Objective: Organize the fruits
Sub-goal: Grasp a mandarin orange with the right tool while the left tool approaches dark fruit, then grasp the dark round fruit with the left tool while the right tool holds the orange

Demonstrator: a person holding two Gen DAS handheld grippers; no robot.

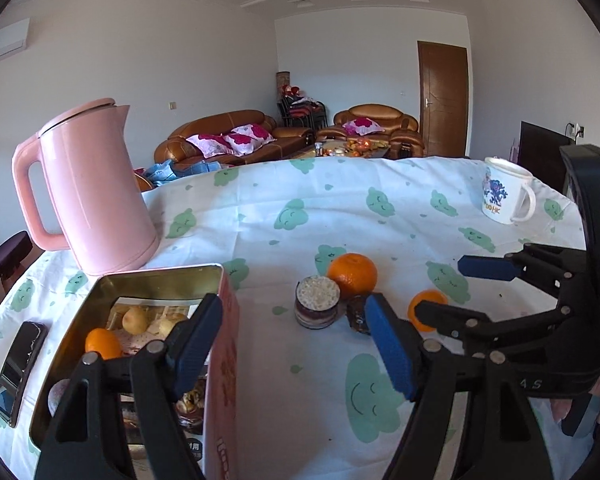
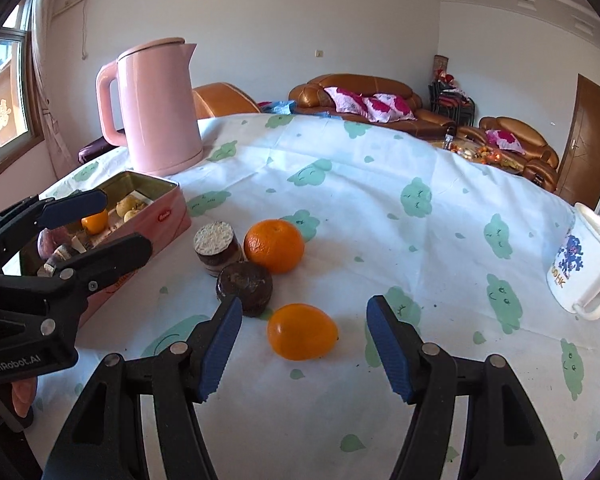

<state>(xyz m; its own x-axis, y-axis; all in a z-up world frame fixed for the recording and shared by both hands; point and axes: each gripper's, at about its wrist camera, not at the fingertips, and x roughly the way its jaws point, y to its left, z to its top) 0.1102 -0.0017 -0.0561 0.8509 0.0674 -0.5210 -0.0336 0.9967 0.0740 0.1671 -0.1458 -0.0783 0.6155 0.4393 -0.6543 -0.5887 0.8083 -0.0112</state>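
A pink tin point(image 1: 162, 272) stands open at the table's left, with an orange point(image 1: 102, 342) and pale pears point(image 1: 136, 320) inside. My left gripper point(image 1: 292, 344) is open and empty, its left finger over the tin's near corner. On the cloth lie a big orange point(image 2: 274, 246), a small orange point(image 2: 302, 332), a white-topped round cake point(image 2: 216, 246) and a dark round cake point(image 2: 244, 286). My right gripper point(image 2: 304, 348) is open, the small orange just ahead between its fingers and untouched. In the right wrist view, the left gripper point(image 2: 126, 222) hovers over the tin point(image 2: 168, 216).
A pink kettle point(image 1: 96, 192) stands behind the tin. A white mug point(image 1: 506, 196) sits at the far right of the table, and a phone point(image 1: 18, 368) lies left of the tin. The cloud-print cloth point(image 2: 380, 200) covers the table; sofas stand beyond.
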